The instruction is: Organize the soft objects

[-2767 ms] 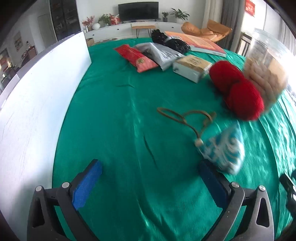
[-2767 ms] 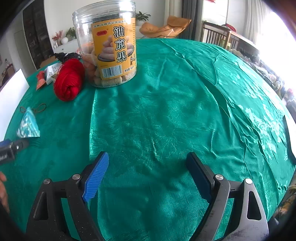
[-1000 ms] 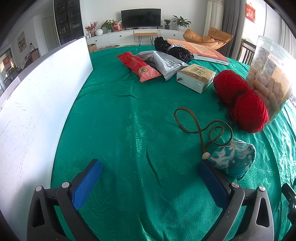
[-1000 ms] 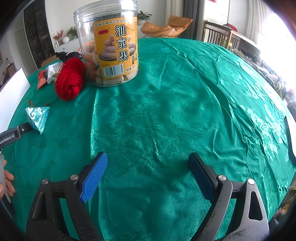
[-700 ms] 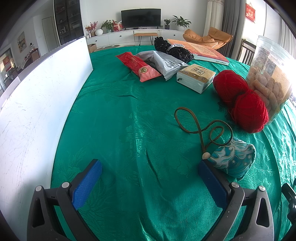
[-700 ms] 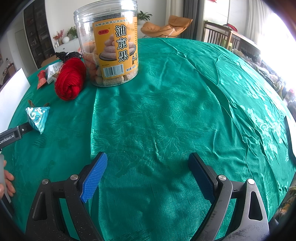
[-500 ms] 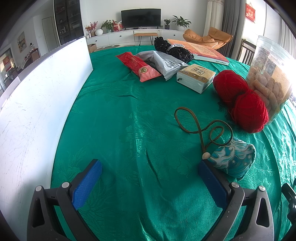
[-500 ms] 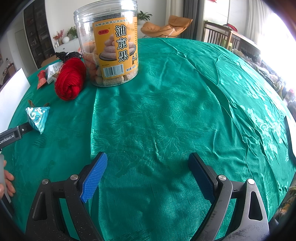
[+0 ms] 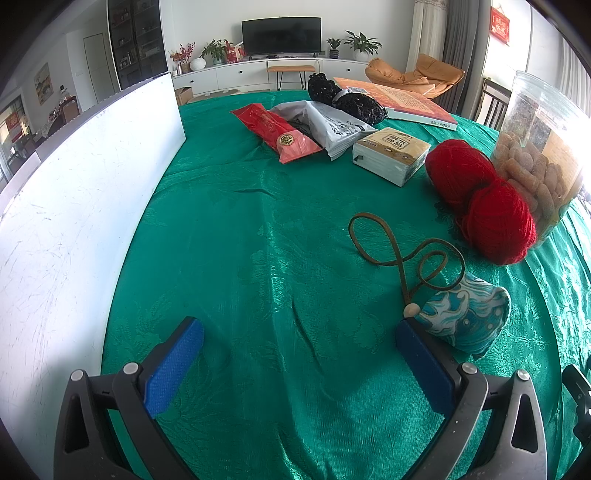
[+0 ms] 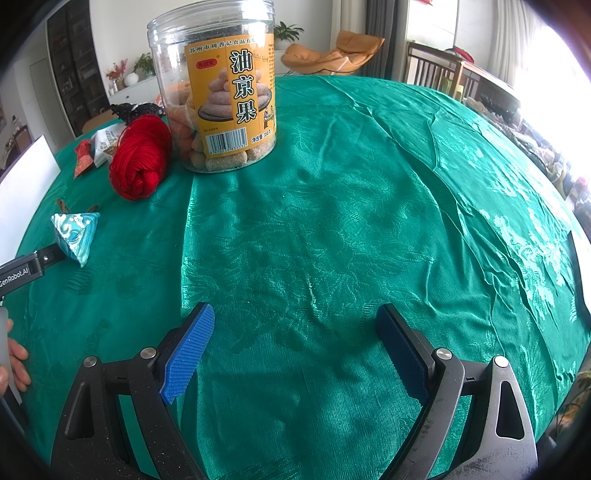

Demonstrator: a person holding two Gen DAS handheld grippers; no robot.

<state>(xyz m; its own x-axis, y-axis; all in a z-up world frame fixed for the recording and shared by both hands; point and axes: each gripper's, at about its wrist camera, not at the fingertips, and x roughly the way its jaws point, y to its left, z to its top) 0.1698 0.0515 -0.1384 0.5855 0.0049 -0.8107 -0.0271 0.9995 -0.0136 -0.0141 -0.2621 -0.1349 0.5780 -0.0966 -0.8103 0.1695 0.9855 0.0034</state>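
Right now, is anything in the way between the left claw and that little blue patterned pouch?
Nothing visible blocks it. The blue pouch lies on the green cloth just beyond the open left gripper, beside its right finger. Its brown cord loops away on the far side, toward the red yarn.

this is a home, an open living and dining room. a flat television (image 9: 281, 36) stands on a long white low cabinet (image 9: 266, 75) with potted plants (image 9: 361, 43) and a vase of red flowers (image 9: 183, 58). an orange lounge chair (image 9: 415, 74) sits by grey curtains (image 9: 454, 44), a dark glass-fronted cabinet (image 9: 135, 40) lines the wall, and wooden dining chairs (image 10: 432, 72) stand behind the surface (image 10: 332, 229), draped in green brocade cloth.
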